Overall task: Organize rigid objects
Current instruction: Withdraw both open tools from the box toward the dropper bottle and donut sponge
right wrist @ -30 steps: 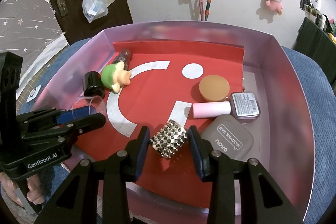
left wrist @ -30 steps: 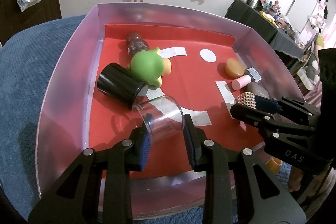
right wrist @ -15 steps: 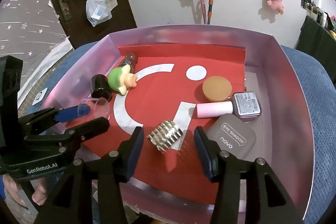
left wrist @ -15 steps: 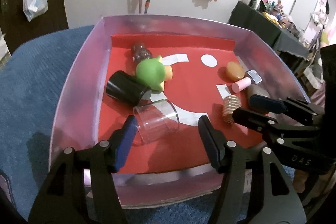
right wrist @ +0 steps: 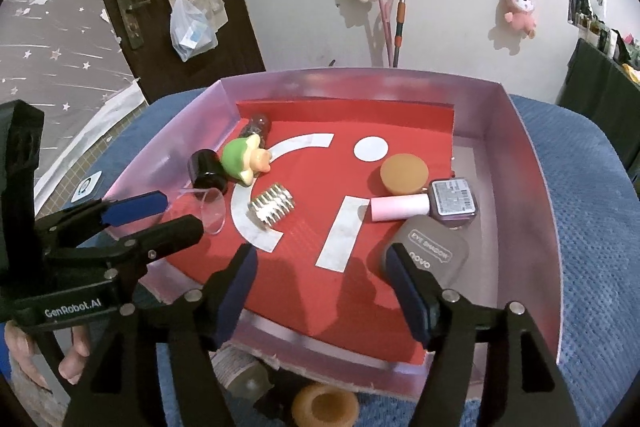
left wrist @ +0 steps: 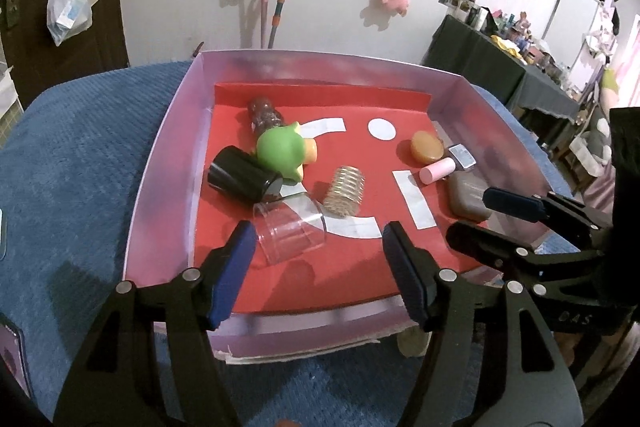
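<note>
A pink-walled tray (left wrist: 160, 163) with a red floor holds the objects. My left gripper (left wrist: 320, 267) hangs over its near edge with jaws opening. A clear plastic cup (left wrist: 290, 233) lies on its side just ahead of the left pad, untouched. A gold studded cuff (right wrist: 272, 207) rests on the red floor ahead and left of my right gripper (right wrist: 320, 263), whose jaws are opening with nothing between them. A black jar (left wrist: 240, 177), a green toy (left wrist: 280, 151) and a brown bottle (left wrist: 264, 113) lie at the left. A tan compact (right wrist: 404, 173), a pink nail polish bottle (right wrist: 400, 209) and an eye shadow case (right wrist: 436, 255) lie at the right.
The tray sits on a blue textured cloth (left wrist: 80, 155). In front of the tray's near wall lie a tan ring (right wrist: 324, 407) and a small jar (right wrist: 240, 375). A hand (right wrist: 72, 355) grips the left tool. A door and a wall with hanging toys stand behind.
Both grippers have opened and drawn back and up. The left let go of the clear cup. The right let go of the studded cuff, which has rolled left toward the tray's middle.
</note>
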Demonstrator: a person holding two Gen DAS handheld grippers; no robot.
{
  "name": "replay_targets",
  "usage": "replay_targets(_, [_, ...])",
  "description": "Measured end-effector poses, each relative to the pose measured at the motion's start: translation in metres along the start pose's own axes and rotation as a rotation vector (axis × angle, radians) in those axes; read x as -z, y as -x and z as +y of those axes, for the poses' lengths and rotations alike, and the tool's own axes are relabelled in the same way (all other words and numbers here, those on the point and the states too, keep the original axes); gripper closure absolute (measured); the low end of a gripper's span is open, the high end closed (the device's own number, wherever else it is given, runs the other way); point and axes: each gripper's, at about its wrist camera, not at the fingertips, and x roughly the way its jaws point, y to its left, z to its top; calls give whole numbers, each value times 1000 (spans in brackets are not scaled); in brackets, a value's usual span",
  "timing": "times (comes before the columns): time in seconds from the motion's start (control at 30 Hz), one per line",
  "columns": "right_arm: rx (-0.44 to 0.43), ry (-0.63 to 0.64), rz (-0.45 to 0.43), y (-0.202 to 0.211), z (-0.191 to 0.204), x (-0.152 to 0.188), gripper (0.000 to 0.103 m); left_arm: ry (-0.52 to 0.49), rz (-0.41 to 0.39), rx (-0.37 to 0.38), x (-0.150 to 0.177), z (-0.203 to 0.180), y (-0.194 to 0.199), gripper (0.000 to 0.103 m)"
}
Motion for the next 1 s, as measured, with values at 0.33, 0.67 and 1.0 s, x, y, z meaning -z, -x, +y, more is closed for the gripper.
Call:
replay_targets(0.33, [3,24,-39,21,7,4,18,3,-39,-26,7,2,17,23])
replay_targets(0.67, [-2,46,-61,37,15,11,16,24,-44,-16,15,9,27,23])
replay_targets(1.0, [-12,60,-84,52,20,17,5,41,-37,3,25,10,35,23])
